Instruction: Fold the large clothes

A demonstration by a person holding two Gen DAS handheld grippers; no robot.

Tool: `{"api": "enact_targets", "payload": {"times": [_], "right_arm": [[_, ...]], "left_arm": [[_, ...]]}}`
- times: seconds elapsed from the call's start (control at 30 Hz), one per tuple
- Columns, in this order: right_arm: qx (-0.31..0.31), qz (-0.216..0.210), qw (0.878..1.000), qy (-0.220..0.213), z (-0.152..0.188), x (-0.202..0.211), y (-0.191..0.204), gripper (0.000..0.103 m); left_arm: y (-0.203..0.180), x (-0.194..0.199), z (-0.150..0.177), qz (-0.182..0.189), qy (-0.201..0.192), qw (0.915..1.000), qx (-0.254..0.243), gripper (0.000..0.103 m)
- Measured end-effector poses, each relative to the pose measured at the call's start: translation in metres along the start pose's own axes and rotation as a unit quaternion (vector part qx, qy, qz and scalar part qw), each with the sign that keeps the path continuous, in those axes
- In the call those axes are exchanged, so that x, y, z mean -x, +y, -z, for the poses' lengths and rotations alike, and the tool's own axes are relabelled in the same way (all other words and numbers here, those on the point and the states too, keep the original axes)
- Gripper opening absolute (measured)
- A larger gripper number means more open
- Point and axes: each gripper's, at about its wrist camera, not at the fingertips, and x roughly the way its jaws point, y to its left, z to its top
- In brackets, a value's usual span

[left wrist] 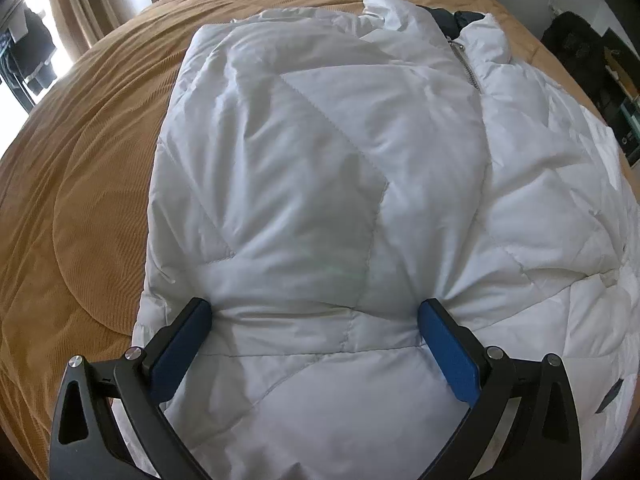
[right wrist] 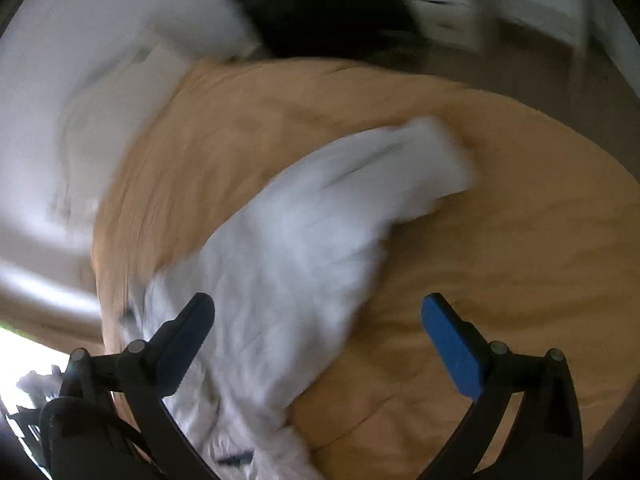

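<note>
The left gripper (left wrist: 314, 316), jaws spread, presses the white jacket (left wrist: 320, 168) on the bed (left wrist: 80, 184).

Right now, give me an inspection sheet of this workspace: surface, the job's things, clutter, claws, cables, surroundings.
Surface: bed with a tan bedspread, wrinkled.
Job's things: white quilted jacket lying on the bedspread, zipper partly open, sleeve stretched out to one side.
Clutter: nothing seen on the bed besides the jacket.
Claws: left claw open, fingers pressing into the jacket; right claw open, above the sleeve, view blurred.
Cables: nothing seen.
Surroundings: curtain by a bright window; dark items at the room's edge, unclear.
</note>
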Motion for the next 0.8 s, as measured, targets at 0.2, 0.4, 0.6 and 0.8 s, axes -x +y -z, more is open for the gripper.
{"api": "enact_targets", "payload": {"times": [0.2, 0.4, 0.6, 0.8], "right_arm": [[-0.068, -0.017, 0.997, 0.032, -0.039, -0.054, -0.044, 0.103], [-0.147, -0.116, 0.981, 0.046, -0.049, -0.106, -0.051, 0.059], [-0.056, -0.078, 0.995, -0.001, -0.057, -0.076, 0.016, 0.019], [0.112, -0.179, 0.977, -0.028, -0.010, -0.004, 0.162, 0.019]], "left_arm": [[0.002, 0.000, 0.000, 0.001, 0.001, 1.0000, -0.002, 0.103], [0.003, -0.003, -0.002, 0.010, 0.002, 1.0000, 0.000, 0.103], [0.004, -0.007, -0.003, 0.015, 0.003, 0.9999, 0.007, 0.103], [0.007, -0.011, -0.005, 0.022, 0.001, 0.9996, 0.016, 0.103]]}}
